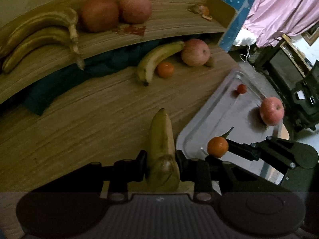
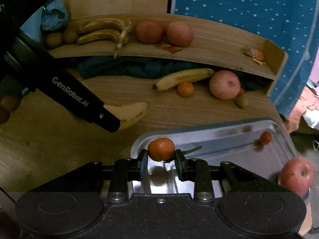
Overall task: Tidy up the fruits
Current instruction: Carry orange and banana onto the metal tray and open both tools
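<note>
You are gripping a banana (image 1: 162, 151) in the left gripper (image 1: 161, 160) fingers and pinching a tangerine (image 2: 161, 149) by its sides in the right gripper (image 2: 161, 159), risking it rolling off over the tray (image 2: 219, 137), whose near-right apple (image 2: 296, 176) is crowding the desk (image 1: 89, 119) edge.

Only readable text: "GenRobot.AI", white lettering along the black body of the left gripper (image 2: 119, 119), seen in the right wrist view. Partial white letter at that view's far left edge, illegible. Nothing else legible.
</note>
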A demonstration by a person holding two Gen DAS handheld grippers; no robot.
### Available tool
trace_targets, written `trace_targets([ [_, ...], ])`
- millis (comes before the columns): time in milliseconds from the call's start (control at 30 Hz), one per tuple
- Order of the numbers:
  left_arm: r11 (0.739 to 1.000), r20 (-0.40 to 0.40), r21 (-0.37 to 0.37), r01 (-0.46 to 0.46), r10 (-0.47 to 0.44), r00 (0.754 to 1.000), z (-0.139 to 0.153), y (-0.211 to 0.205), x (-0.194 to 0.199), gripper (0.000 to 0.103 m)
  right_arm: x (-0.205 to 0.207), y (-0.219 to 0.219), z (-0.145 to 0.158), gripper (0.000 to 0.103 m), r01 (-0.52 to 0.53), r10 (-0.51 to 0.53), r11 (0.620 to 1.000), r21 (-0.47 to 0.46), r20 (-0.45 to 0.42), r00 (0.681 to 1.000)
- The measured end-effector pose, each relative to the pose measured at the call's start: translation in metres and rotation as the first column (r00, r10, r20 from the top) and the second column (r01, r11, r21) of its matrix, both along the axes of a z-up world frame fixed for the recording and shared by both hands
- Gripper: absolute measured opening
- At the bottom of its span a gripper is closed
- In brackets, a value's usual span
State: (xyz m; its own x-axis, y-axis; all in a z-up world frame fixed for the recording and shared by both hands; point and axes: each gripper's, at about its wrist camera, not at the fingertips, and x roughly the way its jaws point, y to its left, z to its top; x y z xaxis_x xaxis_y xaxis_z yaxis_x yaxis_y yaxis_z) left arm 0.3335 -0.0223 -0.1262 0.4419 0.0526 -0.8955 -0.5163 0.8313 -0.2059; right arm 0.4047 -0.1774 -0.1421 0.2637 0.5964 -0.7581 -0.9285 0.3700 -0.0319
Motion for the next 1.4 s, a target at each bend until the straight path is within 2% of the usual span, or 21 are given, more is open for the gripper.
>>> trace_targets([
  [167, 1.0, 0.015, -0.001, -0.005, 0.005, 1.0, 0.008, -0.015, 0.013, 0.034, 0.019, -0.018, 0.011, 0.031, 0.018, -0.018, 1.0, 0.008, 0.01, 1.0],
  [367, 1.0, 0.039, -0.007, 0.028, -0.028, 0.999, 0.01, -0.043, 0.058, 0.034, 0.066, -0.047, 0.019, 0.031, 0.043, -0.043, 0.999, 0.006, 0.035, 0.998],
  [800, 0.998, 0.033, -0.055, 0.027, -0.025, 0.999, -0.02, -0.093, 0.14, 0.034, 0.153, -0.076, 0.008, 0.031, -0.005, 0.007, 1.0, -0.028, 0.076, 0.997],
  [1100, 0.998, 0.018, -0.059, 0.005, -0.003, 1.0, -0.029, -0.094, 0.155, 0.034, 0.169, -0.061, -0.004, 0.031, -0.093, 0.095, 0.995, -0.044, 0.065, 0.993],
  [1400, 0.997, -0.034, -0.079, -0.007, 0.004, 0.999, -0.04, -0.093, 0.158, 0.035, 0.177, -0.052, -0.015, 0.031, -0.122, 0.125, 0.99, -0.072, 0.039, 0.991],
])
